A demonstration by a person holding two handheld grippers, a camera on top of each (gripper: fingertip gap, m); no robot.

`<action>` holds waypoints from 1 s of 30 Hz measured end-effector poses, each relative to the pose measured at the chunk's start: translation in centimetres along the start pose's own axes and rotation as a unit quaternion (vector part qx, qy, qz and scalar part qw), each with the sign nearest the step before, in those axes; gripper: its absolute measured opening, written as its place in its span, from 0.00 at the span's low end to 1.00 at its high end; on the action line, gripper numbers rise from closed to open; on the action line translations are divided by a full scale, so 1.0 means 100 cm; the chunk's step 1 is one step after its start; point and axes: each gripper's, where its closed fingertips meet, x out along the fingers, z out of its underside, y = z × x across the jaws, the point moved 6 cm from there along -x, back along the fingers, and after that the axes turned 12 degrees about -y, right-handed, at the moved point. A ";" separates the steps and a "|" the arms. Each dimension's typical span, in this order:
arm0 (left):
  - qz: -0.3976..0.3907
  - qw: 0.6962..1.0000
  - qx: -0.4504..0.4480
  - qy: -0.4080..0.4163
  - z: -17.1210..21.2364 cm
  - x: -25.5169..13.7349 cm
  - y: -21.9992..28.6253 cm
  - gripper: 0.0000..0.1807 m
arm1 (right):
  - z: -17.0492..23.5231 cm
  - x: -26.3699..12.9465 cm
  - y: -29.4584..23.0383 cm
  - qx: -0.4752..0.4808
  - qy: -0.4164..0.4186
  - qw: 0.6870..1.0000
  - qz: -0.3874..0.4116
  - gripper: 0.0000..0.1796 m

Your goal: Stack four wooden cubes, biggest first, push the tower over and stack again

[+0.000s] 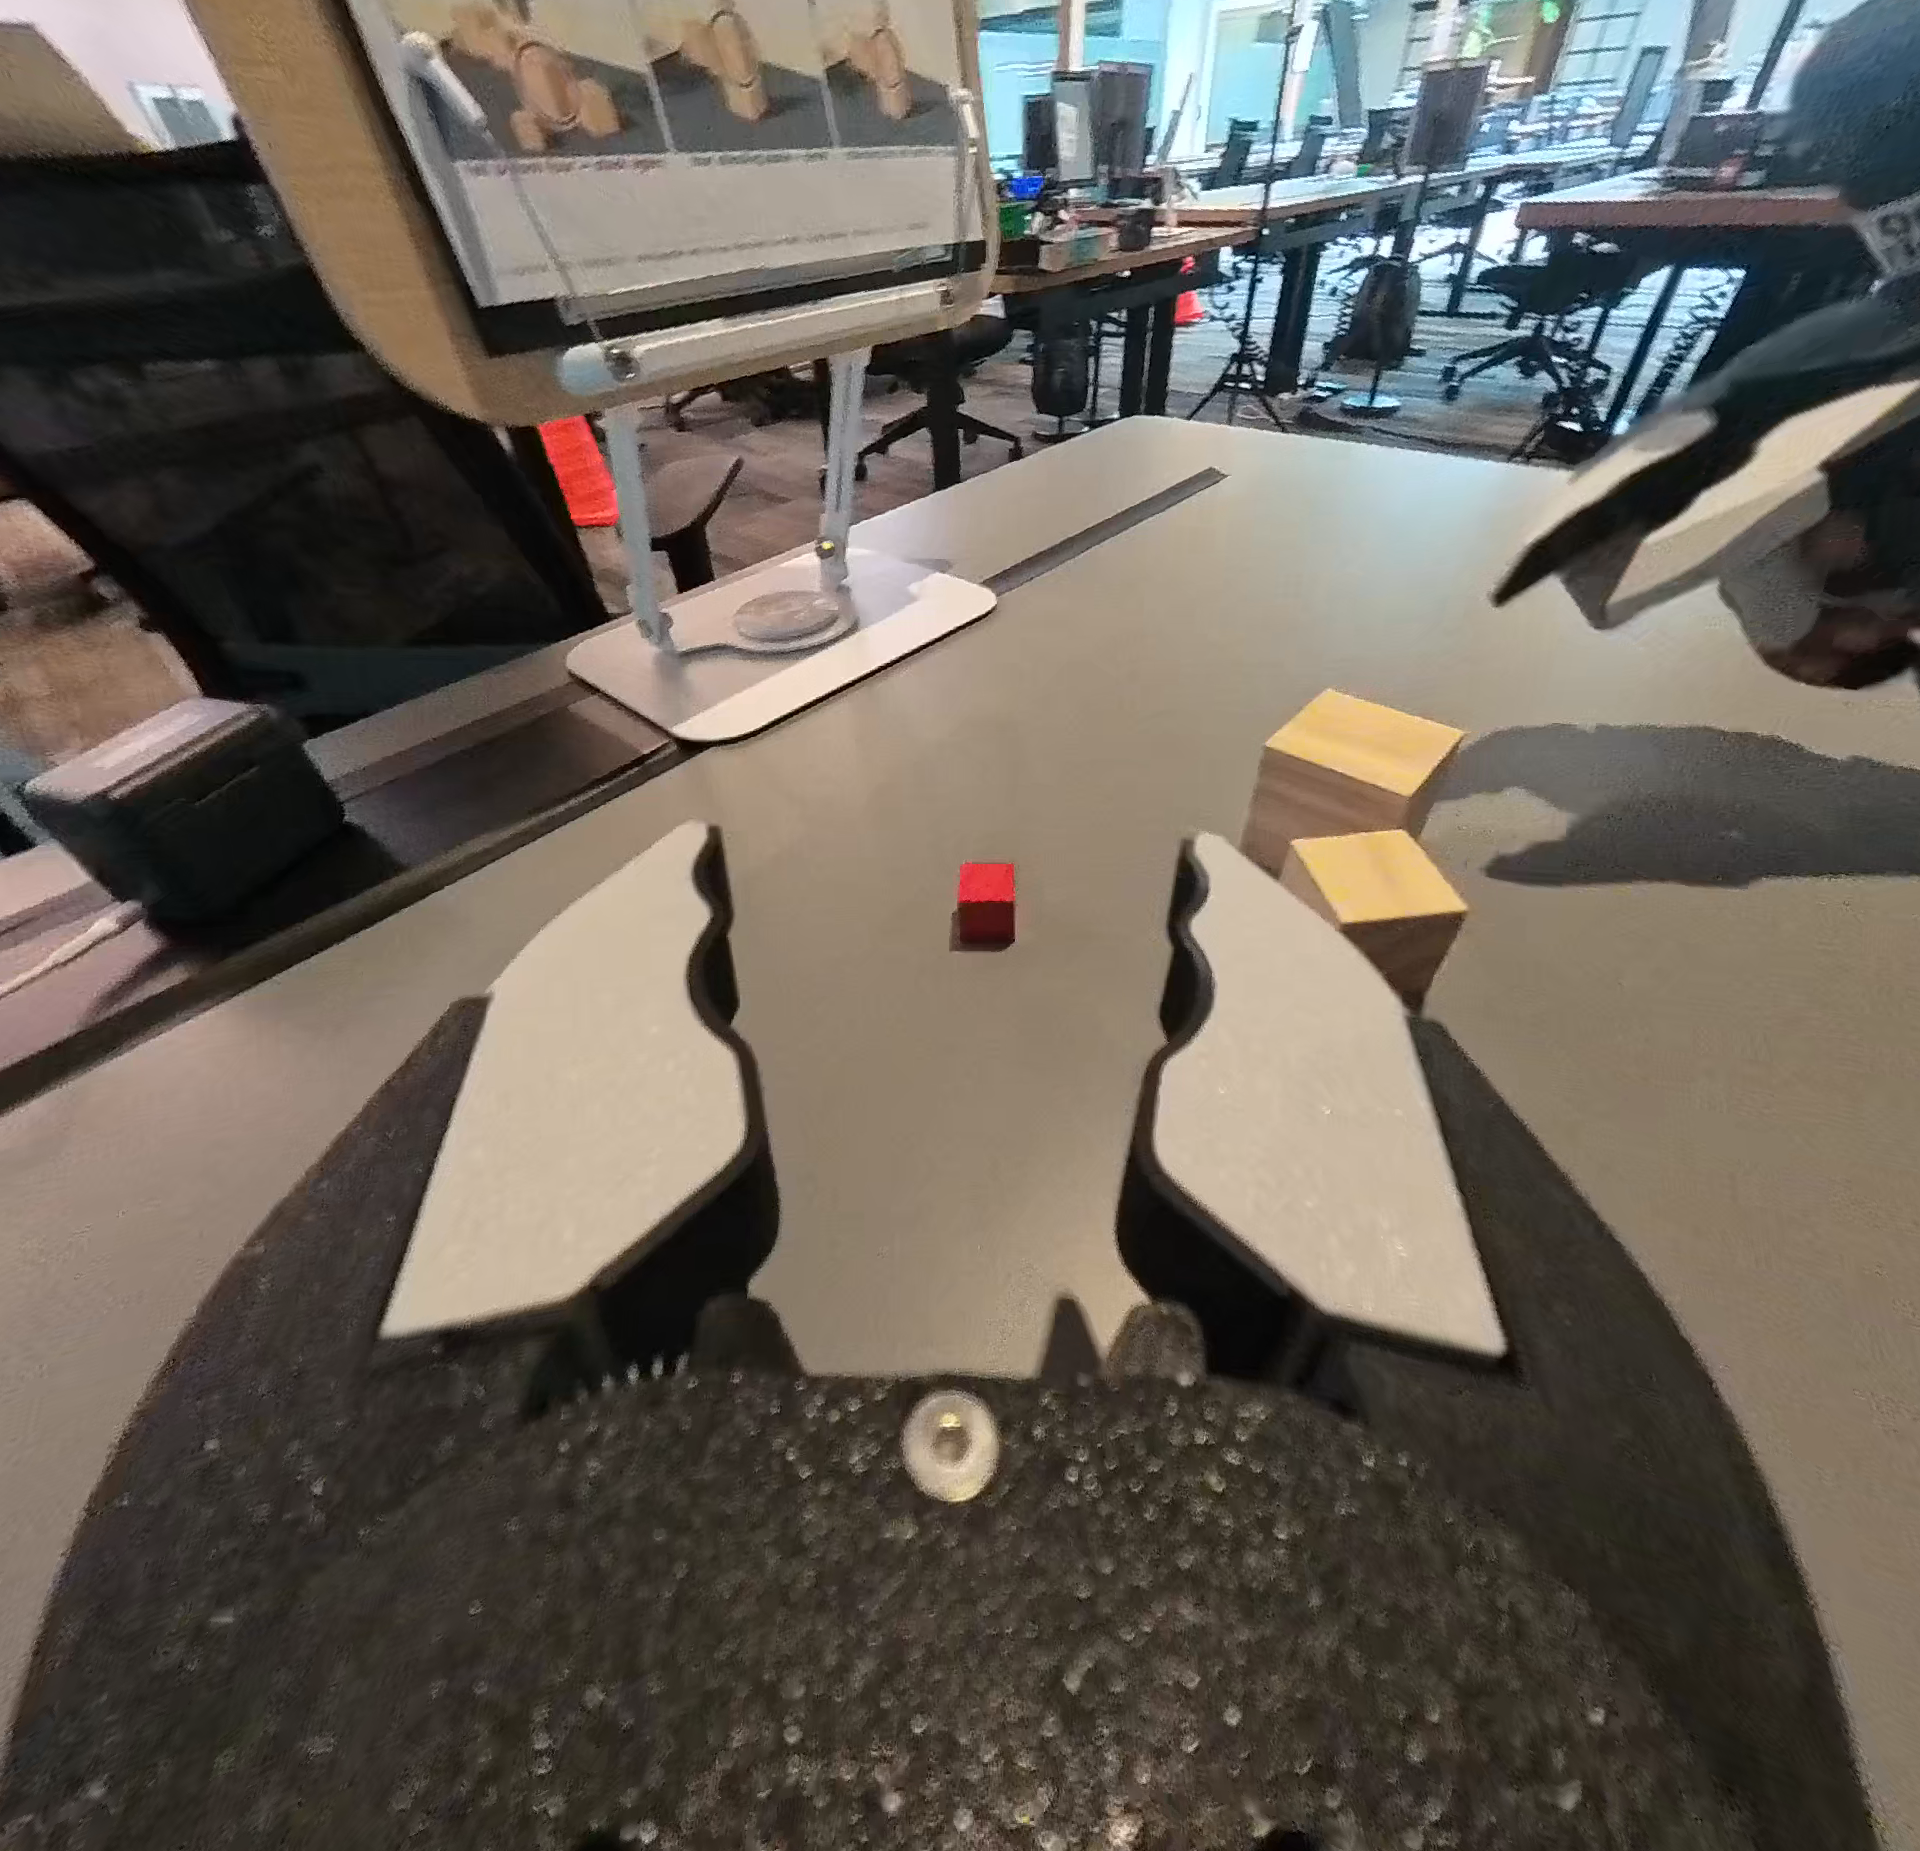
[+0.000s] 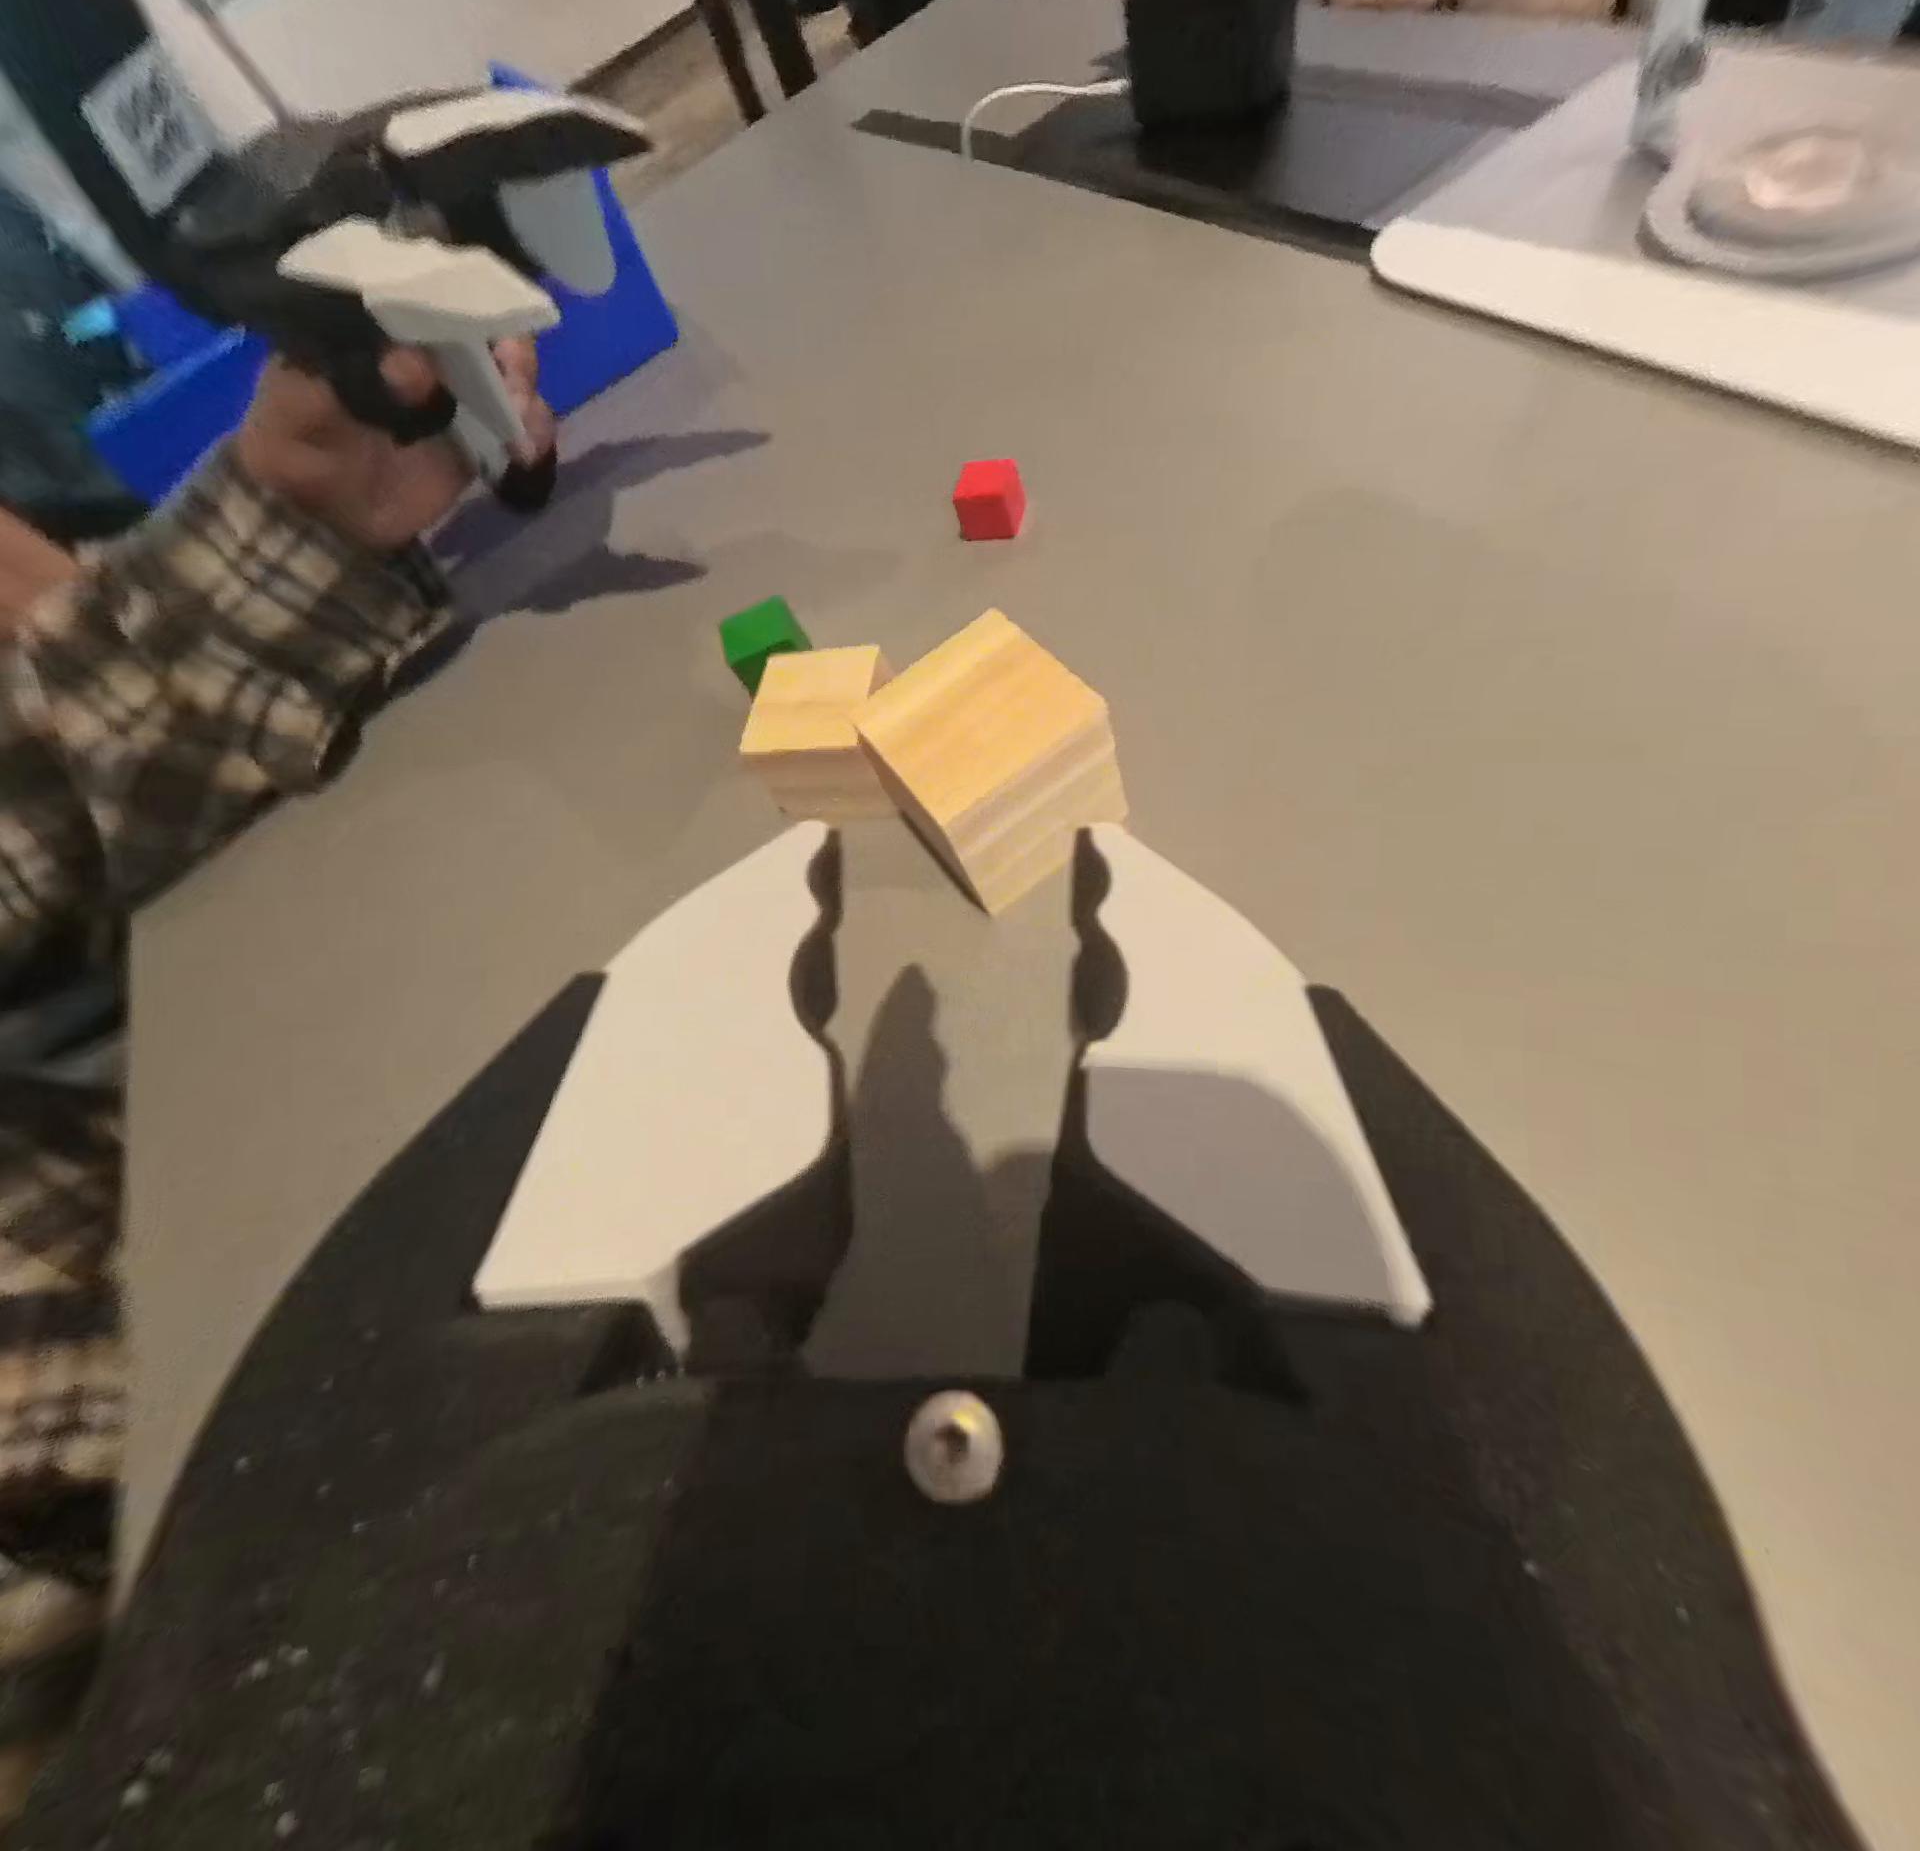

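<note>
Four cubes lie apart on the grey table [image 1: 1039, 1126]. The big wooden cube [image 1: 1351, 783] and the medium wooden cube [image 1: 1377, 913] touch, just right of my left gripper's right finger. The small red cube [image 1: 985, 902] sits alone just beyond my left gripper [image 1: 956, 840], which is open and empty. In the right wrist view the big cube [image 2: 987, 752] has a corner turned toward my right gripper [image 2: 954, 835], which is open and empty right in front of it. The medium cube [image 2: 816, 736] is beside it, with the green cube [image 2: 764, 638] behind and the red cube [image 2: 989, 497] farther off. The green cube is hidden in the left wrist view.
A stand with a white base plate [image 1: 779, 648] holds a board of pictures at the table's far edge. A black box [image 1: 177, 814] sits at the left edge. A blue bin [image 2: 613, 326] stands beyond the table. A hand and plaid sleeve [image 2: 156, 658] hold the left gripper [image 2: 597, 232].
</note>
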 end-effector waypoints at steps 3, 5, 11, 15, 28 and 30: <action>0.009 1.000 0.006 -0.001 0.000 0.000 0.001 0.45 | -0.002 -0.004 -0.003 -0.153 -0.032 0.987 0.025 0.44; 0.008 1.000 -0.001 -0.003 0.001 -0.001 -0.002 0.45 | -0.008 -0.004 -0.005 -0.254 -0.066 0.964 0.050 0.51; 0.001 1.000 -0.012 -0.004 0.005 -0.002 -0.009 0.44 | -0.047 0.015 -0.029 -0.455 -0.128 0.881 -0.004 0.52; -0.008 1.000 -0.004 -0.015 0.007 -0.001 -0.010 0.44 | -0.065 0.048 -0.043 -0.533 -0.217 0.816 -0.064 0.49; -0.016 1.000 -0.010 -0.022 0.009 -0.002 -0.017 0.44 | -0.059 0.122 -0.063 -0.629 -0.412 0.649 -0.116 0.45; -0.017 1.000 -0.010 -0.022 0.008 -0.002 -0.017 0.44 | -0.055 0.126 -0.063 -0.631 -0.425 0.638 -0.118 0.44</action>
